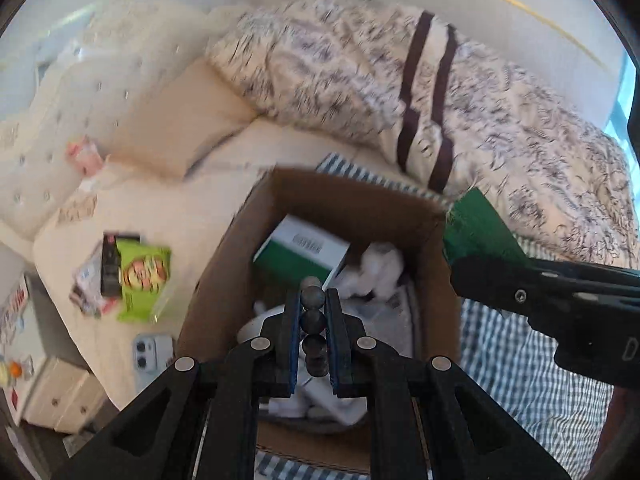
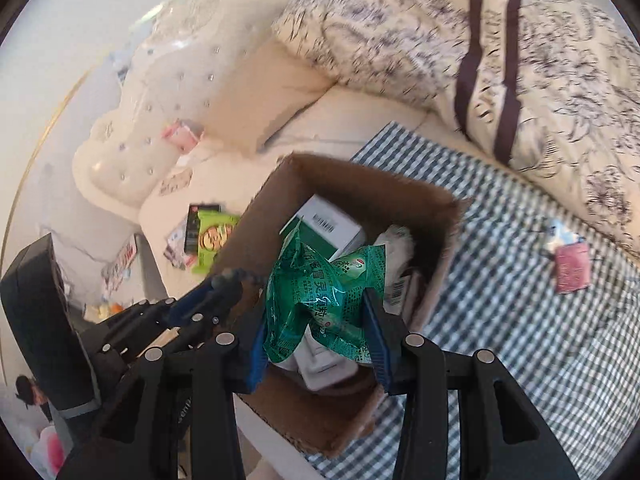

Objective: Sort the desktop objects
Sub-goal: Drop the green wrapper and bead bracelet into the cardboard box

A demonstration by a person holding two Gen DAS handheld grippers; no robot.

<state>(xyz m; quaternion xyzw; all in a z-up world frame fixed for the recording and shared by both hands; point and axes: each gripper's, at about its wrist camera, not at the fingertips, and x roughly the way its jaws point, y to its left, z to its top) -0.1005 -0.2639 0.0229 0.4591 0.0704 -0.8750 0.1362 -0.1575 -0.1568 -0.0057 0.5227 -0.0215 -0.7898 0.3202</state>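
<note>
Two handheld grippers are held over an open cardboard box (image 1: 240, 248) that sits on a checked blanket (image 1: 512, 360) spread on a bed. The left gripper (image 1: 312, 304) is closed to a narrow gap around a string of dark round beads (image 1: 313, 320), which is pinched between its blue-padded fingers and runs along them above the box interior. The right gripper (image 2: 316, 316) is clamped on a crumpled green foil packet (image 2: 320, 296), gripped from both sides and hanging over the box opening. In the left wrist view this packet is seen at about 2 o'clock from the left gripper, above the box's far right corner. Inside the box, at 12 o'clock from the beads, a green and white carton (image 1: 300, 252) is tilted against white crumpled wrapping (image 1: 376, 268). At 9 o'clock, on the cream sheet, a lime green packet (image 1: 144, 280) and a pale blue phone (image 1: 154, 352) are seen. A patterned duvet (image 1: 480, 120) is heaped beyond the box.
</note>
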